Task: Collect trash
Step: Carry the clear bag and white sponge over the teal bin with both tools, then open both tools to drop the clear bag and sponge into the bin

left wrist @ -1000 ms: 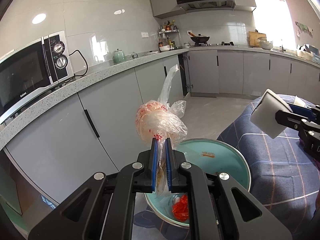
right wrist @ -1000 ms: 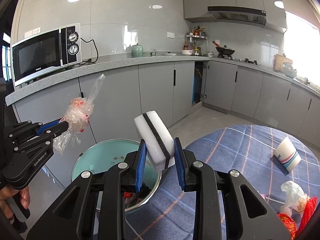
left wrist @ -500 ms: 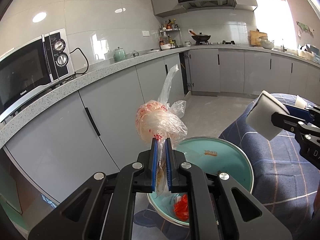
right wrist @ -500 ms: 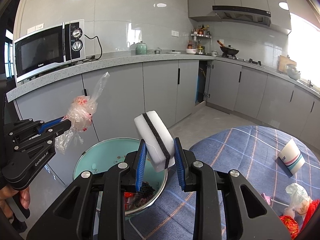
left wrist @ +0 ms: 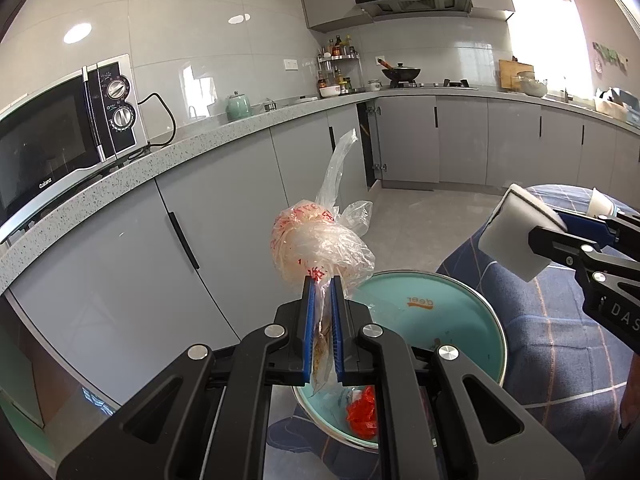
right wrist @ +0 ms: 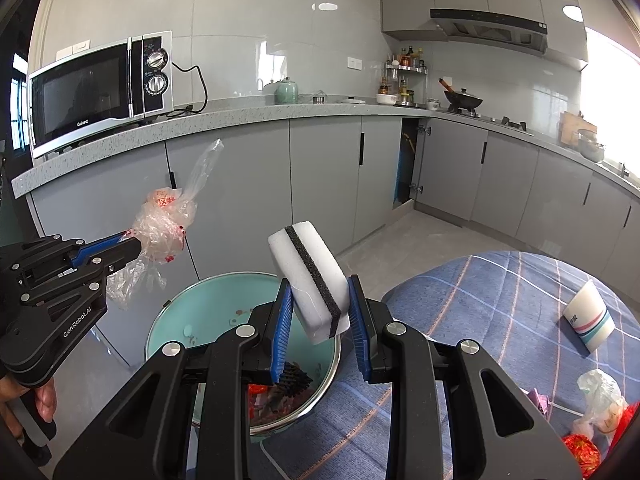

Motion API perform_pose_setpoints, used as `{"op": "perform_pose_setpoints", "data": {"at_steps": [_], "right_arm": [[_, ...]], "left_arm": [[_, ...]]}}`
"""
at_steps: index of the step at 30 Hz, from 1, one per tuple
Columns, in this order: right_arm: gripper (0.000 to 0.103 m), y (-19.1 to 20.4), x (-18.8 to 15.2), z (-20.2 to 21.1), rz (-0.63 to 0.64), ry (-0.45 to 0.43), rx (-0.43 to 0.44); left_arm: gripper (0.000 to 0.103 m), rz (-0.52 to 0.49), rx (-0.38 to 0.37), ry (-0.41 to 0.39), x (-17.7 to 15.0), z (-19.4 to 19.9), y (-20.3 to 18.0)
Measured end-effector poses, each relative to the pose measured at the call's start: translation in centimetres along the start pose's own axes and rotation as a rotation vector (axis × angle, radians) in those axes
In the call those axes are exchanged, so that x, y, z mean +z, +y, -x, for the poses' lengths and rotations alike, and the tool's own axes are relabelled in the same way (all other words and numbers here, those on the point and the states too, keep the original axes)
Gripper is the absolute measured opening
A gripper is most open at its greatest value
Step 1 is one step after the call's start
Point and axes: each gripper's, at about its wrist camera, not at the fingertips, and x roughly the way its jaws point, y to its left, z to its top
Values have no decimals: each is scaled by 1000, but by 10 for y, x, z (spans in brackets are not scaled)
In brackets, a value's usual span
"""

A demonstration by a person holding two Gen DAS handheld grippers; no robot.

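Observation:
My left gripper [left wrist: 321,284] is shut on a crumpled clear plastic bag with red print [left wrist: 320,248] and holds it above the teal trash bin [left wrist: 472,312]. The bag also shows in the right wrist view [right wrist: 162,228]. My right gripper [right wrist: 320,300] is shut on a white sponge with a black stripe [right wrist: 310,280], held over the near rim of the bin [right wrist: 180,312]. The sponge shows at the right in the left wrist view [left wrist: 516,232]. Red wrappers [left wrist: 362,416] and dark scraps lie in the bin.
A round table with a blue checked cloth [right wrist: 500,300] holds a lying paper cup [right wrist: 588,320], a plastic bag [right wrist: 600,400] and red wrappers [right wrist: 584,452]. Grey cabinets [left wrist: 224,216] and a counter with a microwave [left wrist: 68,128] stand behind the bin.
The right gripper with the sponge has moved left, toward the bin and above it. The left gripper and its bag have stayed almost still.

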Motion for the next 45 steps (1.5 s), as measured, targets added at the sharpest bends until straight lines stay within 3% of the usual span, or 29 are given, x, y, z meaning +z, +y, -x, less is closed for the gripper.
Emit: {"op": "perform_pose_setpoints", "data": {"at_steps": [21,28,31,45], "right_arm": [[31,10,-3,-22,46,52,33],[46,7,-11,-27,36,57,25],[49,4,-12,-25,24,57,21],[56,-9,-19,-3,-13,41,-23]], "left_arm": [[9,6,-11,14,-3,-5,2],[21,-3,-16,33,-5,-10,-1],[42,-2,-12,32,-7,-11,-2],[54,-1,-21,26,-7,-6,-7]]}}
